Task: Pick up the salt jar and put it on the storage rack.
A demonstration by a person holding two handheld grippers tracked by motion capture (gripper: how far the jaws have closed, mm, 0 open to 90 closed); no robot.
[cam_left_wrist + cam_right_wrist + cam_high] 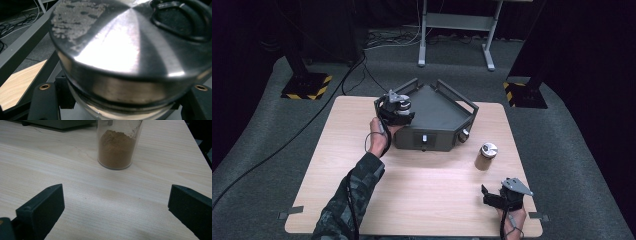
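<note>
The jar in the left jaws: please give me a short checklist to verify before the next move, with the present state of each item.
1. Left gripper shut on the held jar: ok; jaws press both sides under its metal lid.
2. Lid seated on that jar: ok, as far as the left gripper view shows.
3. Held jar over the grey rack: ok in the high view; whether it rests on the rack: cannot tell.
4. Right gripper free: ok; jaws open, nothing between them.
5. Second jar upright on the table, with brown powder: ok.
6. Second jar ahead of the right jaws, apart: ok.
</note>
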